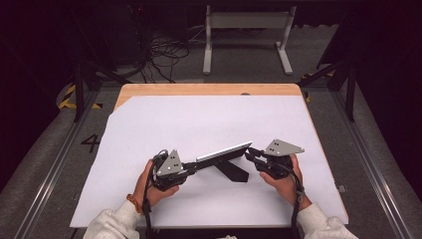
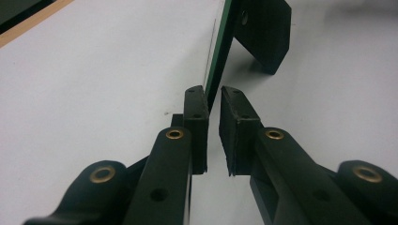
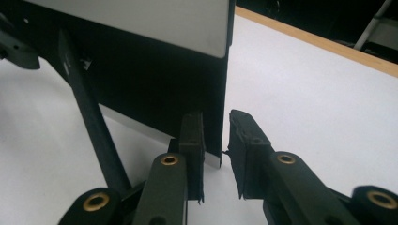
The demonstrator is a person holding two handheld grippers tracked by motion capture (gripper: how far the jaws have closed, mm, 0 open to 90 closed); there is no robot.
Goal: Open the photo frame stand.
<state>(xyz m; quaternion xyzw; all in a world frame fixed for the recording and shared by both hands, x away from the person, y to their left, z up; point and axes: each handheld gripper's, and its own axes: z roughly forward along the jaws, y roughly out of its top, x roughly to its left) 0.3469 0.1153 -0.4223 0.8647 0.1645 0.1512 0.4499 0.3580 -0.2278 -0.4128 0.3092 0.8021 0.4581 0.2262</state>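
— What are your two tools doing here?

— My left gripper point(image 1: 191, 168) has its jaws spread a little, with the left end of the panel point(image 1: 224, 152) running into the gap between them. I see daylight on both sides of that thin edge in the left gripper view, so I judge it is not clamped. My right gripper point(image 1: 250, 154) stands the same way at the other end: jaws apart, straddling the panel's corner, with a gap on the outer side.

— And where does the panel lie from them?

— Directly between them, near my edge of the white sheet point(image 1: 199, 119) that covers the table point(image 1: 209, 89). It stands on its long edge, propped by a black strut point(image 1: 233, 171) that slants back toward me. Its long axis runs left to right, the right end a little farther from me. Each hand is at its own end, so neither is nearer.

— Which way does it face?

— Its pale face point(image 3: 141, 18) tilts upward and away from me; the dark back point(image 3: 155, 93) and the strut face me. Any lift, I judge, needs both jaws closed first.
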